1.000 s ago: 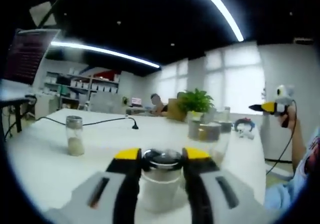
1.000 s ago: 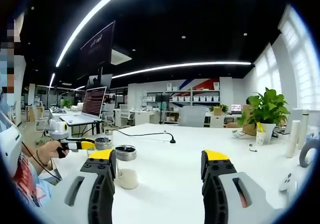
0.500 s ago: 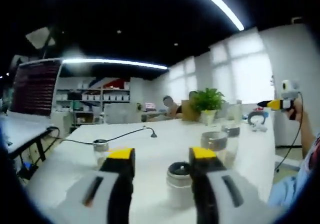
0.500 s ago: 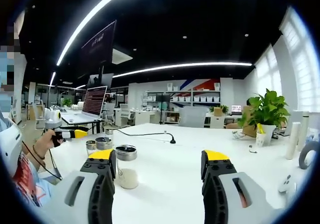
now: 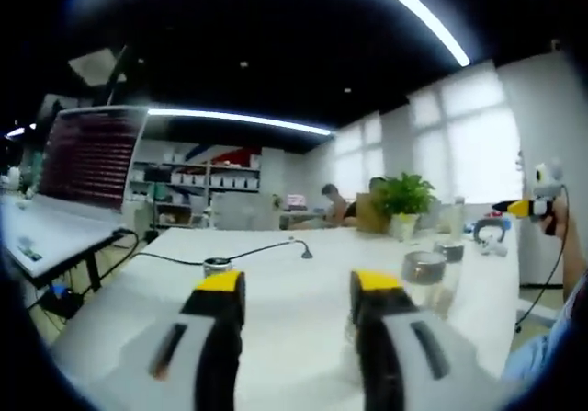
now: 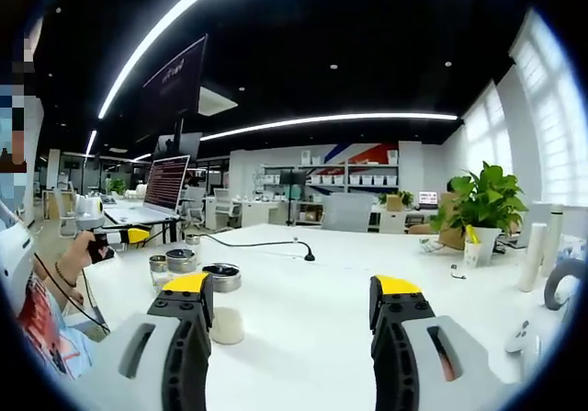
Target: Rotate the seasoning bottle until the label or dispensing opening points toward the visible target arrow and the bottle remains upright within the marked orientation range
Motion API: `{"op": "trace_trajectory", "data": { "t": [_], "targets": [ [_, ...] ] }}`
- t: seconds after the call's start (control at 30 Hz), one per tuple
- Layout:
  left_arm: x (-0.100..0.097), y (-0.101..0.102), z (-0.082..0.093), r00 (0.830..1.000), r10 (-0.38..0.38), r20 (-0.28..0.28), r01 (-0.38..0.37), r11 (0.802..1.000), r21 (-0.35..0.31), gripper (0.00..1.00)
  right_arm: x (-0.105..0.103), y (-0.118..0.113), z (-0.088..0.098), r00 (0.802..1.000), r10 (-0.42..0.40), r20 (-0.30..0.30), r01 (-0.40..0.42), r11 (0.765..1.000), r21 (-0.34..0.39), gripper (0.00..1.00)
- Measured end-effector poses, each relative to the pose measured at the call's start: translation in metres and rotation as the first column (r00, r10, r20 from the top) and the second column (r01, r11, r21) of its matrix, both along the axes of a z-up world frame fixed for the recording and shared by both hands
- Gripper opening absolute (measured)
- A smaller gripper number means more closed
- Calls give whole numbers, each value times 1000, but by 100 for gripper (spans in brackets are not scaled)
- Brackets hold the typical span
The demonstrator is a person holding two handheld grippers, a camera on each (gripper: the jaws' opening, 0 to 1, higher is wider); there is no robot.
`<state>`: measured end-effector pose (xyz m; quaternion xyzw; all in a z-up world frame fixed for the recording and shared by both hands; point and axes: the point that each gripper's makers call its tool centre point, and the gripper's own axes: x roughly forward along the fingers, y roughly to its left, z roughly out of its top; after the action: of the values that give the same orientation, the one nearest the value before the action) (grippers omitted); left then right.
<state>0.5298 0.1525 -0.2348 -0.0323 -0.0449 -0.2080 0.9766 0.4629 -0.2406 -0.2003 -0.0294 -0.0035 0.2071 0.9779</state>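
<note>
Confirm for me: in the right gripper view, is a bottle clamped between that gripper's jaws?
No. The right gripper stands open over bare table, with the nearest seasoning bottle beside its left jaw.

The table [image 6: 303, 291] has a smooth white top with a soft, matt look. The seasoning bottle [image 6: 223, 302] seems clear glass or plastic, with pale powder inside and a shiny metal cap. The other jars [image 5: 424, 278] look the same, clear with metallic lids. The right gripper [image 6: 292, 310] and left gripper [image 5: 296, 305] have matt grey plastic bodies and yellow plastic tips.
</note>
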Motion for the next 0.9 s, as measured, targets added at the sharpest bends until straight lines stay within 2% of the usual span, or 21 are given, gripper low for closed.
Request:
{"op": "trace_trajectory", "data": {
  "t": [0.17,0.33,0.5,0.57,0.67,0.77,0.83,0.9],
  "targets": [
    [10,5,0,1000,6,-19,-6,999,33,48,5,-4,-4,999,-18,-26,19,999,33,72],
    [23,2,8,1000,-2,-1,2,999,35,47,6,-10,-6,1000,-1,-29,3,999,50,72],
    [47,8,8,999,46,-4,-46,997,70,49,10,-21,-7,999,-30,-36,33,997,71,73],
    [57,8,9,999,41,0,-41,996,75,49,8,-24,-6,999,-28,-28,30,998,60,73],
    [70,12,9,999,35,-17,-34,998,43,50,7,-36,-5,998,-52,-24,54,996,73,73],
    [80,20,7,998,64,-26,-63,997,31,50,3,-45,-3,996,-87,-18,88,994,65,73],
    [86,23,7,997,79,-20,-78,996,40,50,1,-46,2,995,-100,2,100,993,58,73],
    [88,23,4,995,96,-19,-93,991,92,51,-2,-46,7,994,-105,22,104,993,57,73]
  ]
}}
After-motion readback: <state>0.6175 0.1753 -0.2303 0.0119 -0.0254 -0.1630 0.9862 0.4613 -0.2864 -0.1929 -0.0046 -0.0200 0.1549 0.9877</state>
